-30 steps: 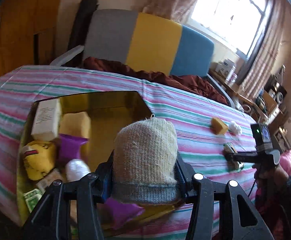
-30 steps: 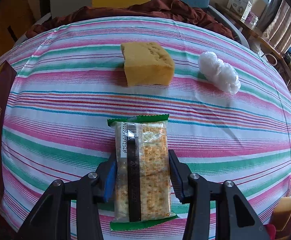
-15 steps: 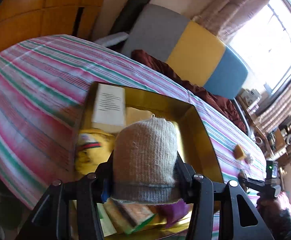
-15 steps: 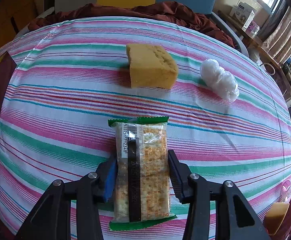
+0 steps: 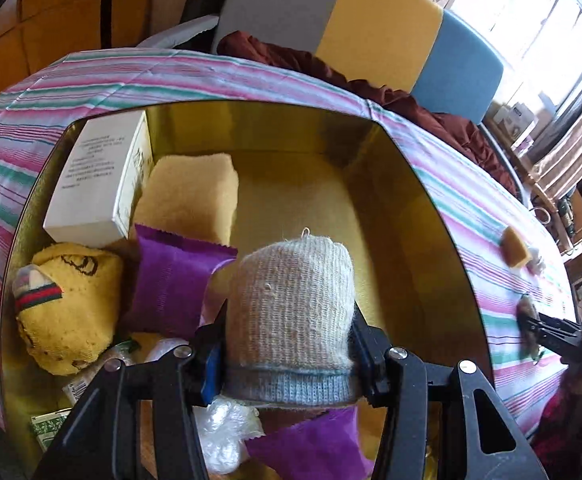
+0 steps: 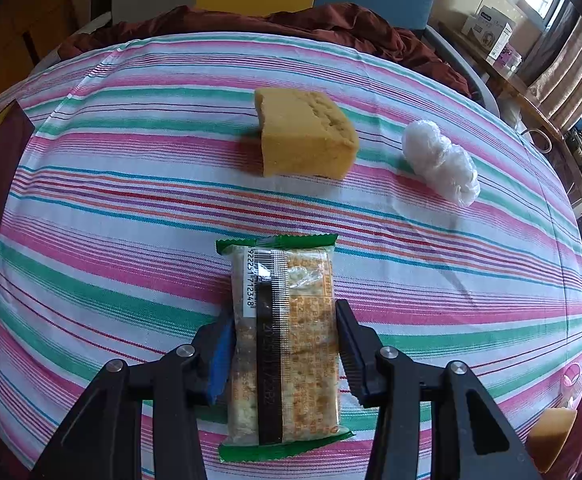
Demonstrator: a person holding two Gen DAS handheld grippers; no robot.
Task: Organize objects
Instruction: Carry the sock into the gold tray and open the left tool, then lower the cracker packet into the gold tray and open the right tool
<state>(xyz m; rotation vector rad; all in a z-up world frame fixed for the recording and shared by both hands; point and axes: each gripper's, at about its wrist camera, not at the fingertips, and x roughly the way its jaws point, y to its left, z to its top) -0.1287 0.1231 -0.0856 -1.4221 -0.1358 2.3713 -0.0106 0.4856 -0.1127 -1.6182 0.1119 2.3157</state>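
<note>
Over the gold box (image 5: 443,216), the left tool (image 5: 289,354) clamps a knitted sock (image 5: 291,304), toe pointing away. On the striped worktop (image 6: 131,216), the right tool (image 6: 285,354) grips a cracker packet (image 6: 285,332), long axis running away from the camera.

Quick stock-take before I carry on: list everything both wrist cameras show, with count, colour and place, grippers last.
gold box: 1, open, on the striped tablecloth
white carton: 1, box's far left corner
yellow sponge in box: 1, beside the carton
purple packets: 2, inside the box
yellow plush: 1, box's left side
knitted sock: 1, beige with blue cuff, over the box
cracker pack: 1, green-edged, on the cloth
yellow sponge on cloth: 1
white plastic wad: 1, right of that sponge
left gripper: black, shut on the sock
right gripper: black, shut on the cracker pack
</note>
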